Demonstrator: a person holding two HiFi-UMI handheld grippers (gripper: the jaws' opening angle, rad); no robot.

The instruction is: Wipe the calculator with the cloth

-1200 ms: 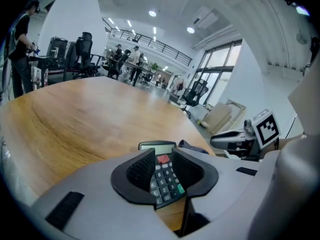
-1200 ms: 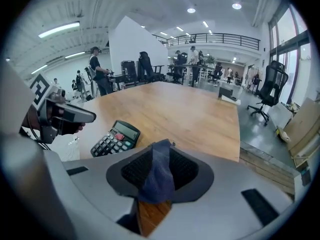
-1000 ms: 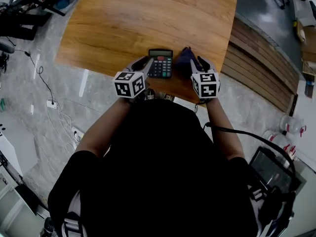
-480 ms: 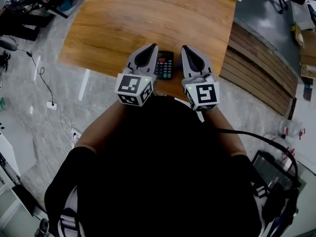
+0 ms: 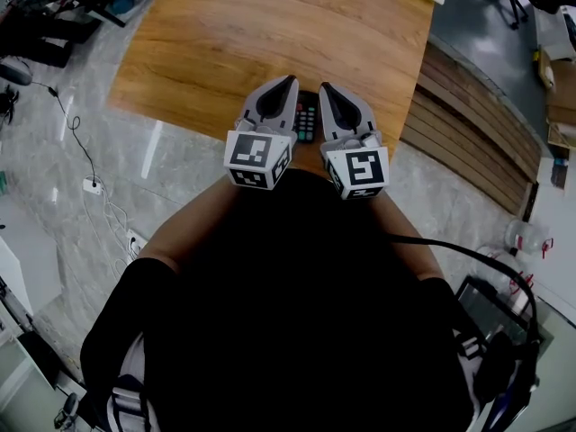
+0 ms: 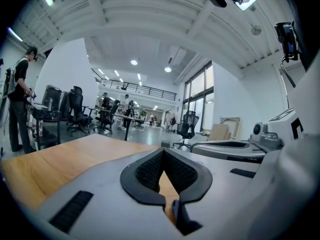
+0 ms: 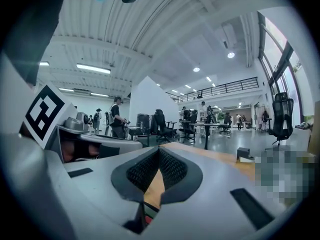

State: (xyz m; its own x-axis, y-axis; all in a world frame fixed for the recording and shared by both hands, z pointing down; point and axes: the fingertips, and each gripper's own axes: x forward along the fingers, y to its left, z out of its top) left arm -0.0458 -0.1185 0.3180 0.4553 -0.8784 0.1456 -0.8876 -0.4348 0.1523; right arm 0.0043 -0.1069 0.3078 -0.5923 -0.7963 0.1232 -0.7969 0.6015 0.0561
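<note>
While both claws hover side by side over the near edge of the table (image 5: 225, 43), the left gripper (image 5: 288, 80) and the right gripper (image 5: 325, 87) are each clenched tight on nothing, tips pointing away from the person. The calculator (image 5: 307, 121) lies flat on the wood below, showing in the gap between them, close to that near edge. The cloth I cannot find in any view; a gripper body may hide it. My worry is that a calculator so near the edge, pinned by nothing, could skid off if it is brushed or rubbed. The grippers also block most of the downward view of it. A loose cable (image 5: 76, 142) trails on the floor at left, slatted boards (image 5: 468, 106) lie at right, and office chairs (image 6: 75, 109) stand beyond the table.
</note>
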